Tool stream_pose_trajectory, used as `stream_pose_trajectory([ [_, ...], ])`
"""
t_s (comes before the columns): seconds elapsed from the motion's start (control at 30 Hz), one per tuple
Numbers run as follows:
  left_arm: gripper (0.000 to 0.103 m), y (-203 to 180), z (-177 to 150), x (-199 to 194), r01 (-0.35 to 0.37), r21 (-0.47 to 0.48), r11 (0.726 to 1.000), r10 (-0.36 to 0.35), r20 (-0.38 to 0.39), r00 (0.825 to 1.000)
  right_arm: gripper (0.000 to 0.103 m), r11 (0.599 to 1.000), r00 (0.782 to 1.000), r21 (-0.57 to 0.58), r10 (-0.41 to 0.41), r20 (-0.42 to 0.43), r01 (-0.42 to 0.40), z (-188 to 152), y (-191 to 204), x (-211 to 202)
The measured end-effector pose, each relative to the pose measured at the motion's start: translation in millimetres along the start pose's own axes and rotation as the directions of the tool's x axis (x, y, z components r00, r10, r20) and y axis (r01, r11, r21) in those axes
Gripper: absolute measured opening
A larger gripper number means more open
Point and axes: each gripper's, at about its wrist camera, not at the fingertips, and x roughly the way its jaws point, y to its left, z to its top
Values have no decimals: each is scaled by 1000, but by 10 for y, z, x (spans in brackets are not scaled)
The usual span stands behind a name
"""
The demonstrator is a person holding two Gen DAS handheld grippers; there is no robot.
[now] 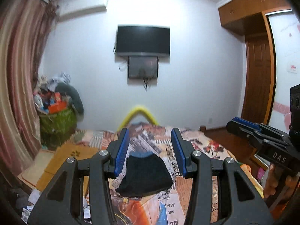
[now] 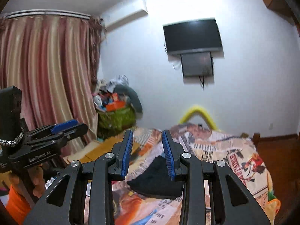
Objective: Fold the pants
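Observation:
The dark pants (image 1: pixel 146 176) lie as a compact folded bundle on the patterned bedspread (image 1: pixel 206 146), with a strip of blue cloth showing at their far edge. The same bundle (image 2: pixel 157 180) shows in the right wrist view. My left gripper (image 1: pixel 150 133) is held above the bed, open, with nothing between its blue pads. My right gripper (image 2: pixel 147 133) is also raised and open with a narrower gap, holding nothing. Each gripper appears in the other's view: the right one (image 1: pixel 243 125) at the right edge, the left one (image 2: pixel 71 123) at the left edge, both held by a hand.
A yellow foam tube (image 1: pixel 138 112) arches at the bed's far end. A green basket (image 1: pixel 58 123) heaped with clutter stands by the striped curtain (image 1: pixel 18 75). A TV (image 1: pixel 143 40) hangs on the white wall. A wooden wardrobe (image 1: pixel 258 75) is at the right.

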Motion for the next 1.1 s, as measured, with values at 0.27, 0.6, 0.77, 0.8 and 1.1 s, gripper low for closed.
stream_pose_trajectory([
  [0.27,53,-195,-258,-679,-46,26,999,44,96,994,30,999,997,-50,2,73,2,-179,320,-474],
  [0.6,96,-201,-507,-871,-66,-3,998,66,93,994,86,994,987,-16,-106,120,109,-352,395,-669],
  [0.77,98,-260,-556,-853,-56,12,998,55,76,996,103,990,985,-3,-137,106,138,-421,382,-696],
  [0.8,99,-244,-565,-841,-58,15,998,56,73,996,103,990,985,7,-138,105,138,-447,364,-703],
  [1.1,101,-262,-646,-834,-61,18,998,59,65,996,103,988,986,26,-151,71,150,-524,306,-653],
])
